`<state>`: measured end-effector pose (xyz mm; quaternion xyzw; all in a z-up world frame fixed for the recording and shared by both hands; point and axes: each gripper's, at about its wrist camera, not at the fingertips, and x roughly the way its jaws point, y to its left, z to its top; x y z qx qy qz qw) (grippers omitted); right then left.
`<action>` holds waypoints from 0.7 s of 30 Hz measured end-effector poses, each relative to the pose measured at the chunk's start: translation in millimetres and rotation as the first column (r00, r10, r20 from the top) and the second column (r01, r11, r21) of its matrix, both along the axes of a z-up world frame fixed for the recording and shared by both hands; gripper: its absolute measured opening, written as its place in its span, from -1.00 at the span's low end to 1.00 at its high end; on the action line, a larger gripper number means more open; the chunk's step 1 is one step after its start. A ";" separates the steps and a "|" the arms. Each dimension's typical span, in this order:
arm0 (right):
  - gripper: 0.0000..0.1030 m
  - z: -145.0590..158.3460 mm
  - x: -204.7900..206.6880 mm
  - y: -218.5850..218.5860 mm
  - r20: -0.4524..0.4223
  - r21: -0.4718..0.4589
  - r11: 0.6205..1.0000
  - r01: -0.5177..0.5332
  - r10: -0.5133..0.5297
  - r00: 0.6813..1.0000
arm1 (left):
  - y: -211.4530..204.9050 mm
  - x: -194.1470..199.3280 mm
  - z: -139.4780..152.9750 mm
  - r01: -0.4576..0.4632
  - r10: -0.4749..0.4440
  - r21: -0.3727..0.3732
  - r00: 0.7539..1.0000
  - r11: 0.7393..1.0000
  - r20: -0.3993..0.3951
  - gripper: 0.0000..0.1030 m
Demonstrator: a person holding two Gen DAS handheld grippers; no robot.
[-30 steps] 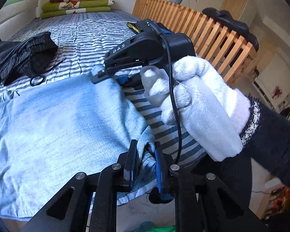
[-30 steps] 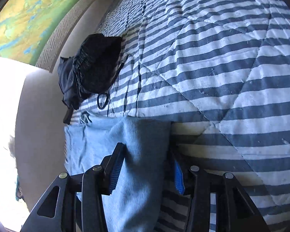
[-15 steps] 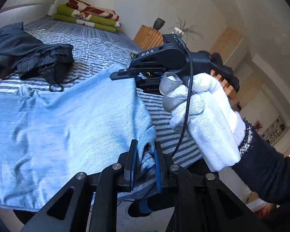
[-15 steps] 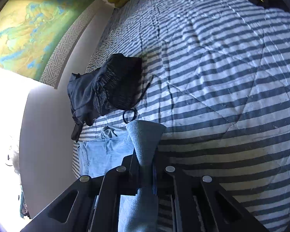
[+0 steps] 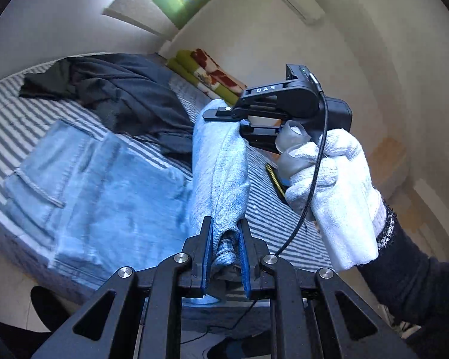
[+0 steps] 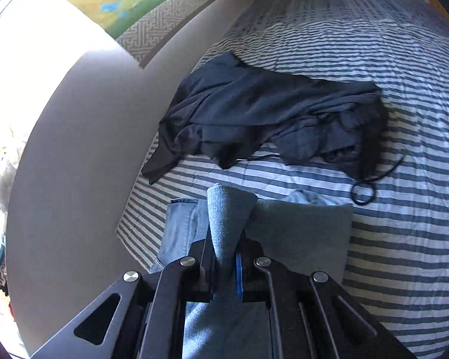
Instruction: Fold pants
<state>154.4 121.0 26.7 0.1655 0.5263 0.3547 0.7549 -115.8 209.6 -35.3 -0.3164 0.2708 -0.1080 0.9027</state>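
Light blue denim is filling the nearest part of both views: the pants [image 5: 104,179] are bunching between the left gripper [image 5: 224,239]'s blue-padded fingers [image 5: 207,254], whose jaws are standing nearly closed and pinching the fabric. The right gripper [image 6: 223,257] is likewise clamping a raised fold of the pants [image 6: 224,224], its jaws almost fully closed on it. From the left wrist, the right gripper [image 5: 221,113] is showing side-on, a white-gloved hand [image 5: 338,191] squeezing its handle; the letters "DAS" are reading clearly on its black body. Its fingertips are lying hidden behind the lifted cloth. The rest of the pants is lying flat on the striped bed cover [image 6: 404,179], a hem edge cut off by the gripper frame. Farther back, a dark garment heap [image 6: 269,119] is sprawling, a black cord loop [image 6: 363,193] trailing from it. Beyond, folded green and red blankets [image 5: 206,71] are stacking against the wall, their pattern too small to make out.
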 end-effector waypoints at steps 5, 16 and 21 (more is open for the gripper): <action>-0.84 -16.5 5.5 89.5 0.001 -0.078 0.995 -0.065 0.066 0.998 | 59.1 -7.9 -25.8 -0.123 0.124 0.011 0.991 0.992 -0.052 -0.69; -0.84 -79.2 7.9 201.1 -0.034 -0.255 0.951 -0.174 0.171 0.985 | 117.8 -11.1 -78.9 -0.223 0.219 -0.004 0.961 0.975 -0.171 -0.68; -0.69 -78.8 11.7 213.4 -0.041 -0.245 0.944 -0.222 0.219 0.975 | 127.4 -22.0 -80.1 -0.263 0.258 0.000 0.948 0.965 -0.188 -0.68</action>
